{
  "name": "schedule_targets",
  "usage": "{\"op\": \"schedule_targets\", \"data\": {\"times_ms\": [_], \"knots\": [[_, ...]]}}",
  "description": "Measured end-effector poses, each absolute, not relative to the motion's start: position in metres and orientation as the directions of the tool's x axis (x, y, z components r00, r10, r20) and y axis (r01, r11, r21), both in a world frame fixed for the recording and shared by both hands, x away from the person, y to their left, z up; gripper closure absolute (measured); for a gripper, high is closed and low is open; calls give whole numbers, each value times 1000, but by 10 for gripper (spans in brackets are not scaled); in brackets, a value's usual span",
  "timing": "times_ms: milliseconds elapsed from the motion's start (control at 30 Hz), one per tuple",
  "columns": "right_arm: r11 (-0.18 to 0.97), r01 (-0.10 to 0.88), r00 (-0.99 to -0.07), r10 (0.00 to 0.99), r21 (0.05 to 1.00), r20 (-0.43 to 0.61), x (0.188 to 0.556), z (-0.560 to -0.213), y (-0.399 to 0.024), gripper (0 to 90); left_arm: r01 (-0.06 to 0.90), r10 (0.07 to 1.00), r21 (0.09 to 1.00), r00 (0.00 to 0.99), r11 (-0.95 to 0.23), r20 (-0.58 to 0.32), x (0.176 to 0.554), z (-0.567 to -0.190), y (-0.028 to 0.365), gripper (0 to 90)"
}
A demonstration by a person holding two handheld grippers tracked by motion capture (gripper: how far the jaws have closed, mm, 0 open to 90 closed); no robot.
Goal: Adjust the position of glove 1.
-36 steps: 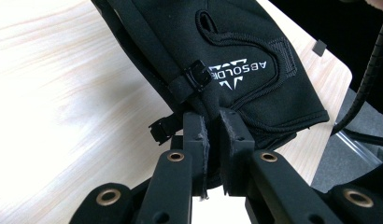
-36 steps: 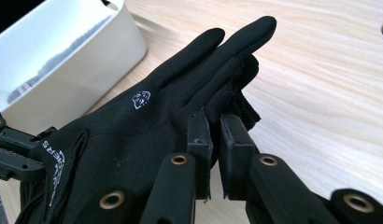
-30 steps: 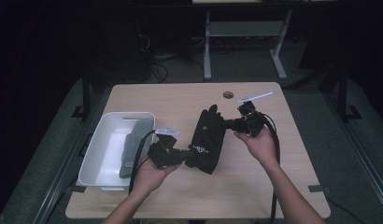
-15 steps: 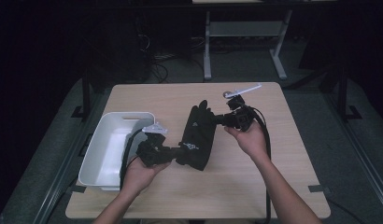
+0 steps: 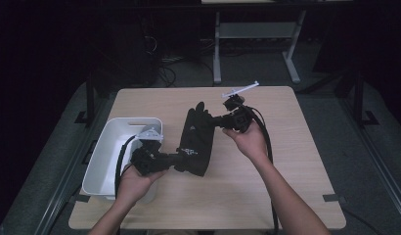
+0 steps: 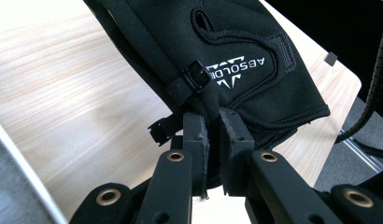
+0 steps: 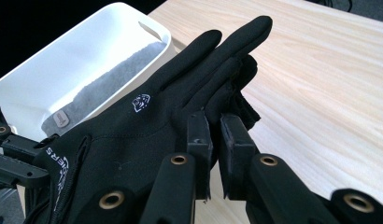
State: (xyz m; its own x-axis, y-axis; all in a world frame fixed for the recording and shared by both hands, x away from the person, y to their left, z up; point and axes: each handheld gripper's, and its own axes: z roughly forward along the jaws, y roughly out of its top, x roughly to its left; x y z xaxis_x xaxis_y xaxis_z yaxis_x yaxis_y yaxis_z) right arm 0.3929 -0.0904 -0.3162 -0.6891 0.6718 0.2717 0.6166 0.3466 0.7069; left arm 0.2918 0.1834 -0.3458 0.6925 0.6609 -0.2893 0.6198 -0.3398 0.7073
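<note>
Glove: black fabric glove (image 5: pixel 196 142), white logo, stretched above worktop (image 5: pixel 286 186) | left gripper (image 5: pixel 176 159) jaws clamp cuff | right gripper (image 5: pixel 215 120) jaws clamp fingers, hands apart.

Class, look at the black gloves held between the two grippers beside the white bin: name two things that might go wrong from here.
1. Each gripper pinches just an edge: the left gripper at the cuff, the right gripper near the fingers. The black gloves might slip free.
2. The white bin sits at the table's left edge, with the left hand beside it; a sideways swing might knock it.
</note>
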Motion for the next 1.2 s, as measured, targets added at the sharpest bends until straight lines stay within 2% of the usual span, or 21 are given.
{"op": "schedule_targets", "data": {"times_ms": [1200], "knots": [[387,581,-741,616,716,269,408,-302,-9,835,634,723,719,634,-285,-274,282,-333,251,827]]}}
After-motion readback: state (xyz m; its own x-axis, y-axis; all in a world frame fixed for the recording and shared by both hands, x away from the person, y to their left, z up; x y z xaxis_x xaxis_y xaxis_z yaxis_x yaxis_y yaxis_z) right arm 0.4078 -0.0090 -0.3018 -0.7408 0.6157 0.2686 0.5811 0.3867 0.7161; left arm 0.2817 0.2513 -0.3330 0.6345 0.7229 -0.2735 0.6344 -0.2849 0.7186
